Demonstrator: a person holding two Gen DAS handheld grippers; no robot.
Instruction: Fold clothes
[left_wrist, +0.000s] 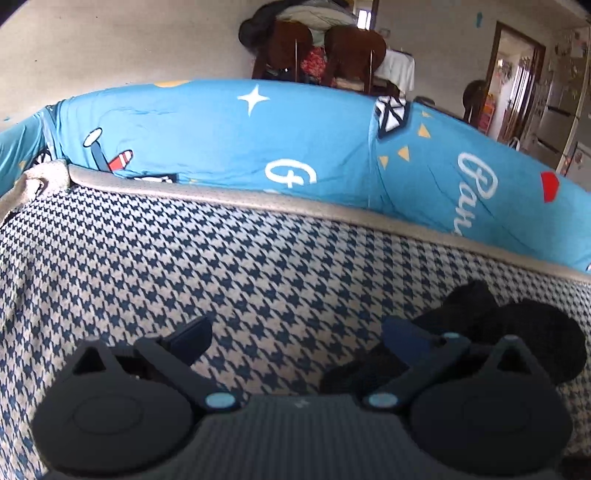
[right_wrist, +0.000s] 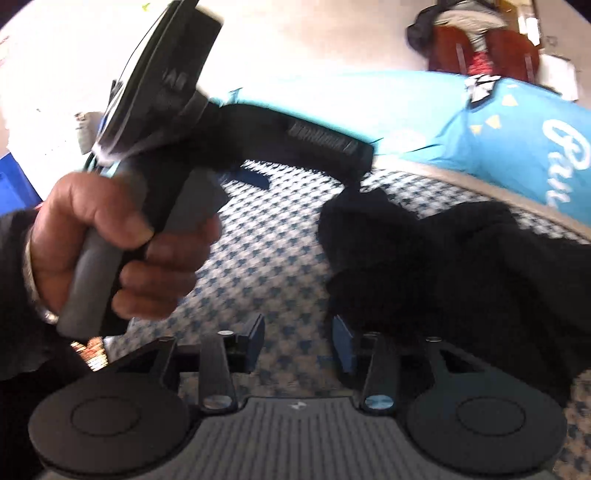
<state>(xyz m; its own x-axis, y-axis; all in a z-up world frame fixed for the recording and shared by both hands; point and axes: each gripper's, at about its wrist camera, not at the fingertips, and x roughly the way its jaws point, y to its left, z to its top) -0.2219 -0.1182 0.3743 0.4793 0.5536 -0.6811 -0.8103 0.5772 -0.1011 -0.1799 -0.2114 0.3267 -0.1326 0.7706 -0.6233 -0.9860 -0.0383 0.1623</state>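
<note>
A houndstooth-patterned cover, blue and cream, fills most of both views as the working surface; whether a tabletop or a bed lies under it cannot be told. Its beige piped edge runs across the far side, and just beyond it a bright blue printed cloth with stars and lettering lies along the whole border. Past that stand dark wooden chairs piled with bedding, well apart from the work, and only the left wrist view shows a doorway at the far right. The black garment lies crumpled on the cover's right part, near the piped edge; the cover's left and middle are bare. The right wrist view alone shows a hand gripping the grey handle of the left gripper, whose body crosses the upper left there. From its own camera the left gripper has its fingers wide apart, the right one touching or overlapping the garment's edge, nothing pinched. The right gripper stands partly open with only cover between its fingers, the garment just beside the right finger.
</note>
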